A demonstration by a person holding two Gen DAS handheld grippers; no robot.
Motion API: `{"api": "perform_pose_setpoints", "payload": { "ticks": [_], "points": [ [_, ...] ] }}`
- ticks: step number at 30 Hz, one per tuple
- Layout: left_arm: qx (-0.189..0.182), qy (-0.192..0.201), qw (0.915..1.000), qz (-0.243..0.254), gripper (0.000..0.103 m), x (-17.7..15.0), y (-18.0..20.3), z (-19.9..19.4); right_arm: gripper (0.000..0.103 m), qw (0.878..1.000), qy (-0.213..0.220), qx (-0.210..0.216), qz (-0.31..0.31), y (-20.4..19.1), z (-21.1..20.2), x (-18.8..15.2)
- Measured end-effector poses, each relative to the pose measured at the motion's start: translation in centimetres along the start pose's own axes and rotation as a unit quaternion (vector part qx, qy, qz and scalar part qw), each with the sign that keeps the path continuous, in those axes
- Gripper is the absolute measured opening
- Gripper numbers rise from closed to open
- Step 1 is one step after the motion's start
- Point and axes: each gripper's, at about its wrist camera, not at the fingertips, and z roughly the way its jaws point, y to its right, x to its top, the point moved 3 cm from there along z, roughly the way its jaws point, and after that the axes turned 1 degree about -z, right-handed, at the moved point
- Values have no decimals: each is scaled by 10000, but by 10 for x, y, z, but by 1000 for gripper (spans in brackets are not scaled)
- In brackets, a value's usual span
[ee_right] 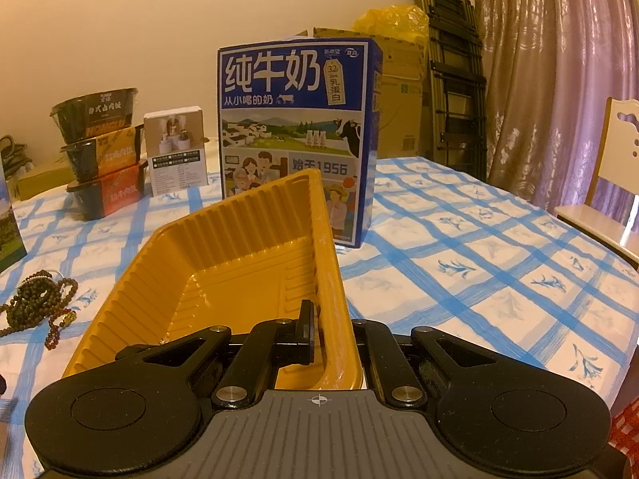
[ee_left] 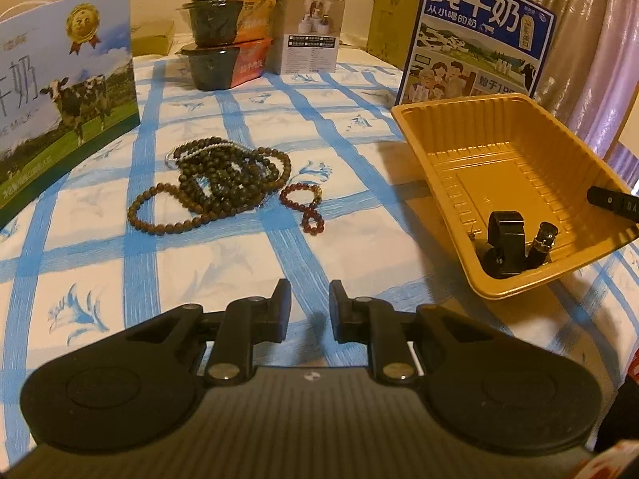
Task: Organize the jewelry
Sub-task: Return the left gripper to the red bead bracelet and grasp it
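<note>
pinching the thin, flexible wall of the gold plastic tray (ee_right: 247,255) at lower centre, the right gripper (ee_right: 327,331) tilts it, while the left gripper (ee_left: 309,307) waits narrowly parted below the limp, slippery bead necklaces (ee_left: 223,183) at centre-left, best scooped mid-pile

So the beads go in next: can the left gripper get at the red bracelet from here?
Probably yes. The left gripper is open, and only bare tablecloth lies between it and the red bracelet.

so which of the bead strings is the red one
The small red strand, twisted into a figure eight at the right edge of the heap; the other strands are dark brown or olive and much longer.
</note>
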Motion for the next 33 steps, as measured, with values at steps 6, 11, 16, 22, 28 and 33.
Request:
{"api": "perform_pose_setpoints", "payload": {
  "ticks": [6, 11, 16, 22, 28, 33],
  "points": [
    [-7, 131, 9998, 180, 17, 15, 4, 17, 6, 9999, 98, -10, -71, -4, 1, 3],
    [-18, 201, 9992, 355, 17, 28, 8, 35, 4, 9998, 185, 12, -73, -9, 8, 8],
    [44, 195, 9989, 424, 17, 38, 8, 55, 4, 9998, 193, 19, 18, -12, 18, 9],
    [125, 86, 9992, 378, 18, 43, 6, 77, 4, 9998, 192, -23, 106, -17, 28, 9],
    [216, -13, 9994, 287, 21, 44, 5, 91, 4, 9996, 229, 55, 162, -22, 39, 12],
    [197, 18, 9994, 286, 21, 45, 4, 95, 4, 9995, 270, 136, 129, -27, 47, 16]
  ]
}}
